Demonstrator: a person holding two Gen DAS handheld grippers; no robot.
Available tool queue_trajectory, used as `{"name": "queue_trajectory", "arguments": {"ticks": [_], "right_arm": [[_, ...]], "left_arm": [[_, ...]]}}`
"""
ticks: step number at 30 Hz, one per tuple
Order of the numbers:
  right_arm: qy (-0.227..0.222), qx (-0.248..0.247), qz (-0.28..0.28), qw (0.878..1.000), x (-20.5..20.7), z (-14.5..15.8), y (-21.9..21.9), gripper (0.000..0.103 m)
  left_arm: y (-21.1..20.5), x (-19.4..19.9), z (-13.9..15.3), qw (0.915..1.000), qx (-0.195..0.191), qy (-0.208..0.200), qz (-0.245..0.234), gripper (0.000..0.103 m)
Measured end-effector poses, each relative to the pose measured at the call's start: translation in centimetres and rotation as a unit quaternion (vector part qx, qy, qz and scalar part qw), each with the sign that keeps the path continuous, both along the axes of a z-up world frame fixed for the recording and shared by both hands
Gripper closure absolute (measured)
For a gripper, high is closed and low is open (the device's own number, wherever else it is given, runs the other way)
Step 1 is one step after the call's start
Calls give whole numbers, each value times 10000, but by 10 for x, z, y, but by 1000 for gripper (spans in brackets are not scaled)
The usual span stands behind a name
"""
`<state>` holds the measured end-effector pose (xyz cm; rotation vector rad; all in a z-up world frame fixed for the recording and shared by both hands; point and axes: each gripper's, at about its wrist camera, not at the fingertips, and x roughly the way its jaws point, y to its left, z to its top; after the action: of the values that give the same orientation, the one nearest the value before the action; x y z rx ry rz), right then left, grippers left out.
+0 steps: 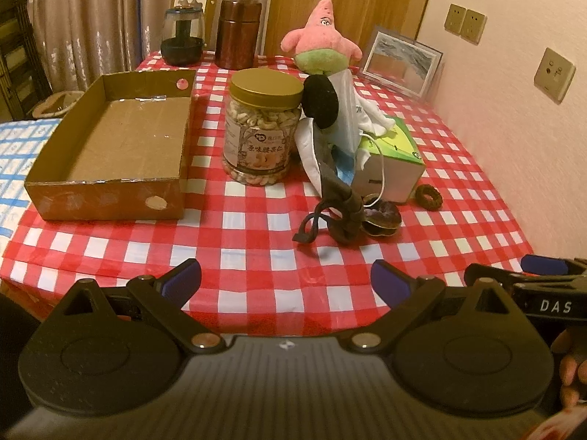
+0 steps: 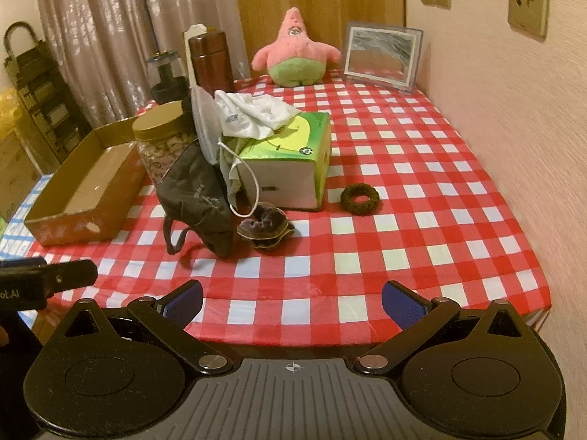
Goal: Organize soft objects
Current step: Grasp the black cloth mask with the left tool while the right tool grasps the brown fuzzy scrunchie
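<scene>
Ahead of the spread hand-held gripper (image 2: 291,302) (right): velvet scrunchie (image 2: 265,231).

Both grippers: black bodies, blue-padded jaws, silver pivot screws, possibly ribbed grey housing.

From my left wrist camera, the jar (image 1: 262,130) covers the lower left of the black pad (image 1: 322,104), and the masks (image 1: 330,146) heaped at my one o'clock hide the tissue box's (image 1: 396,161) left end. The star plush (image 1: 323,42) loses its feet behind that heap. At three o'clock the right gripper (image 1: 543,275) is cut off by the frame edge, so I can't tell how its jaws stand. From the right wrist camera, the jar (image 2: 161,146) is half hidden behind the dark mask (image 2: 200,198), the grinder (image 2: 165,77) behind the flask (image 2: 211,62), and the left gripper (image 2: 69,271) runs off the frame at nine o'clock. The jar's label print is too small for me to read.
</scene>
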<state>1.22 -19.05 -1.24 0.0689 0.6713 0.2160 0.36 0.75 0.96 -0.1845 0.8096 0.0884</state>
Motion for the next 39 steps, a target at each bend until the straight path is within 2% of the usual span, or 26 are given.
{"name": "queue_trajectory", "arguments": {"ticks": [3, 11, 15, 19, 26, 35, 39], "right_arm": [[54, 171, -43, 9998, 3, 4, -4, 0], [-84, 134, 36, 9999, 28, 9, -3, 0], [-103, 87, 82, 9999, 46, 4, -2, 0], [60, 107, 52, 9999, 64, -5, -2, 1], [154, -130, 42, 9998, 87, -21, 0, 1], [192, -212, 414, 9987, 106, -41, 8, 1], [149, -130, 641, 9977, 116, -48, 14, 13]], "left_arm": [[2, 4, 1, 10000, 21, 14, -33, 5], [13, 23, -4, 9998, -21, -204, 26, 4], [14, 38, -9, 9992, 132, -307, -207, 4], [15, 57, -16, 9989, -139, -239, -391, 4], [6, 92, -29, 9979, -343, -175, -519, 6], [-2, 126, -49, 9962, -297, -119, -814, 30], [0, 136, -57, 9950, -321, -13, -947, 48]]}}
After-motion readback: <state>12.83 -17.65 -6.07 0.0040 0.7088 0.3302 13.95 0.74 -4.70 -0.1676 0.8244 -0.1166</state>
